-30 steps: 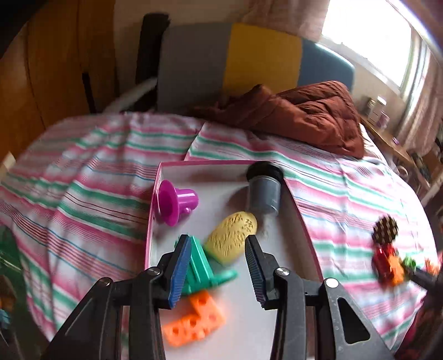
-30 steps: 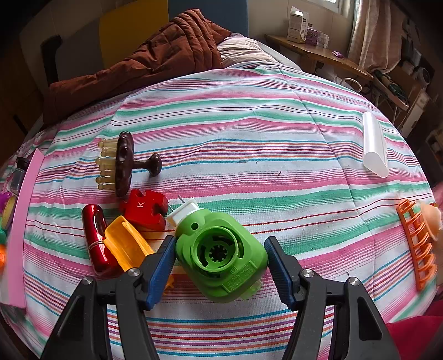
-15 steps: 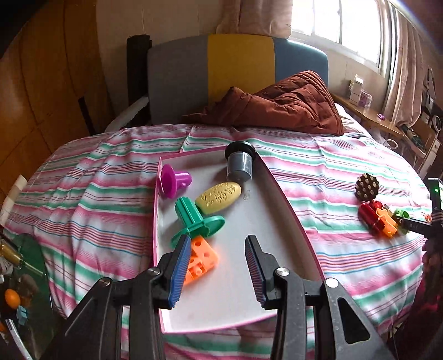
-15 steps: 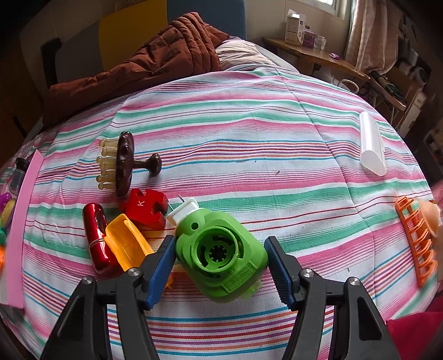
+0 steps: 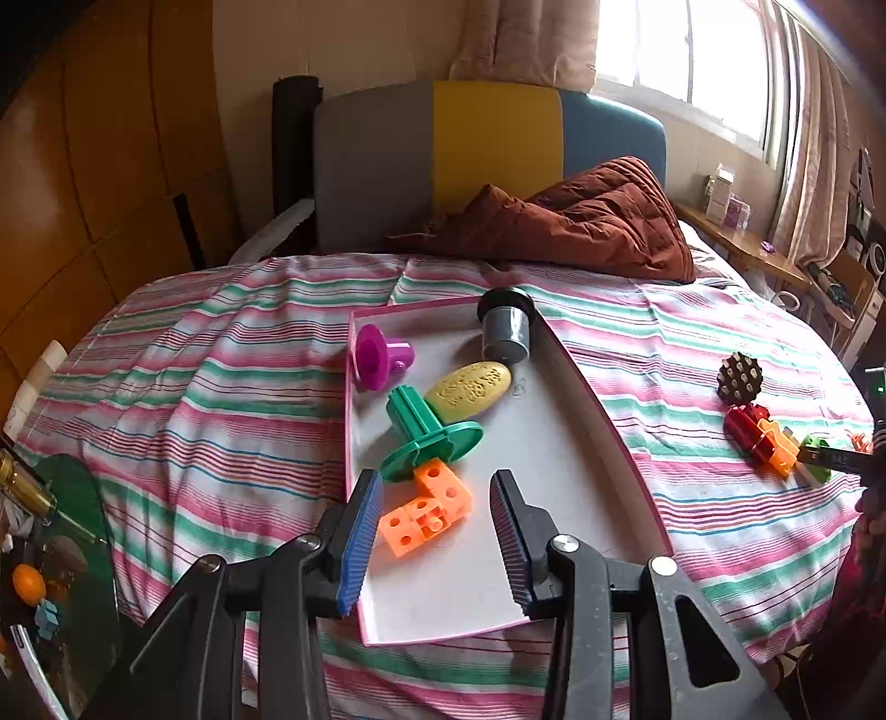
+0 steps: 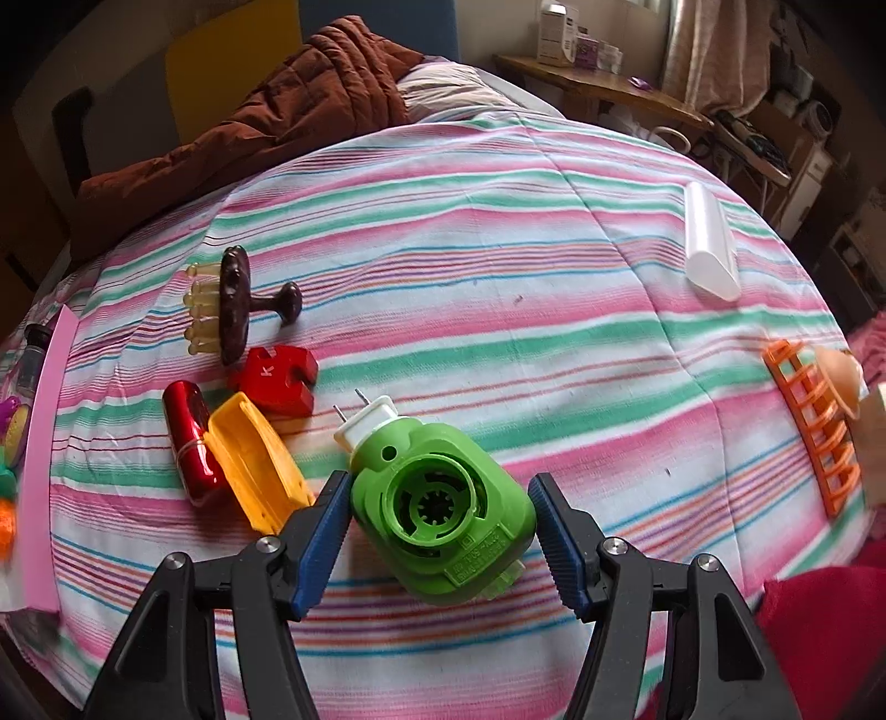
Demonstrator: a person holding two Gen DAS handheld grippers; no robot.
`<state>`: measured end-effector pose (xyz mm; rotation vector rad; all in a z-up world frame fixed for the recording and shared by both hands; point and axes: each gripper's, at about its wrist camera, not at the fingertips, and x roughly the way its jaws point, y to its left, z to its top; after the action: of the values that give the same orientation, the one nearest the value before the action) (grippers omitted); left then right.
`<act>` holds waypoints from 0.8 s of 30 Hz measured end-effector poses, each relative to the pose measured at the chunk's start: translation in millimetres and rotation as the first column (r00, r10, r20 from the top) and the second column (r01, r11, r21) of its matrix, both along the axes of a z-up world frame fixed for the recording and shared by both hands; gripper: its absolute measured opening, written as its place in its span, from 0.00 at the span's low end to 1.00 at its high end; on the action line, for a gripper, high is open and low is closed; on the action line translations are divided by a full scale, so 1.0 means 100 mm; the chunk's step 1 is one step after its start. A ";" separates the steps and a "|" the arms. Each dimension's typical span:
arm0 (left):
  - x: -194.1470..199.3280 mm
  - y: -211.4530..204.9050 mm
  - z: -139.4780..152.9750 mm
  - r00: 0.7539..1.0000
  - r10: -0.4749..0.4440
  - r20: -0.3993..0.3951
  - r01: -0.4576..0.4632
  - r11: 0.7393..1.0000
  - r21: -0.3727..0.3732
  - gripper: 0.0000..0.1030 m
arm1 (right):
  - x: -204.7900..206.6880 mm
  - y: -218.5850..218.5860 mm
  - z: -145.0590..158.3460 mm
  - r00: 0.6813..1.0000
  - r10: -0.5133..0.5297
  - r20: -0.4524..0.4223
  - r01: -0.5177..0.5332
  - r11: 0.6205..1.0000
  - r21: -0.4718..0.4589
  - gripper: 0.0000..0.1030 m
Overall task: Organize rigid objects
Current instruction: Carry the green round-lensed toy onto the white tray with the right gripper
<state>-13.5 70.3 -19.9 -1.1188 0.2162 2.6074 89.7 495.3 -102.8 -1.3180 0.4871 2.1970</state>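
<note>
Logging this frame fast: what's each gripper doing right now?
Left gripper: open, holding nothing, above the pink-rimmed tray.
Right gripper: open, jaws either side of the green plug-in device, not clamped on it.

Striped pink, green and white bedsheet [image 5: 221, 387] as landmark. At its far end: crumpled rust-brown quilted blanket [image 5: 581, 227]; behind that, grey, yellow and blue padded headboard [image 5: 487, 149]. Right of the sheet: wooden shelf [image 6: 598, 88] with small white boxes [image 6: 554, 30] (labels unreadable).
</note>
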 end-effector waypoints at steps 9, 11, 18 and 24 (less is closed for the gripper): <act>0.00 -0.16 -0.04 1.000 0.022 0.012 -0.022 1.000 0.020 0.39 | 0.32 -0.07 0.10 0.995 -0.066 -0.072 0.057 0.990 -0.129 0.63; 0.00 -0.18 -0.06 1.000 0.026 0.017 -0.026 0.999 0.024 0.39 | 0.34 -0.15 0.18 0.993 -0.057 -0.101 0.043 0.990 -0.135 0.63; 0.00 -0.28 -0.10 0.998 0.048 0.028 -0.049 0.998 0.037 0.39 | 0.09 -0.62 0.57 0.976 0.065 -0.206 -0.091 0.988 -0.122 0.63; 0.00 -0.38 -0.09 0.997 0.075 0.025 -0.076 0.996 0.046 0.39 | -0.35 -1.29 0.78 0.934 0.237 -0.269 -0.271 0.958 -0.098 0.63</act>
<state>-13.5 32.2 -29.1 -1.1620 0.1088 2.6494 54.5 366.5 -24.6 -1.2283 0.5968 2.6102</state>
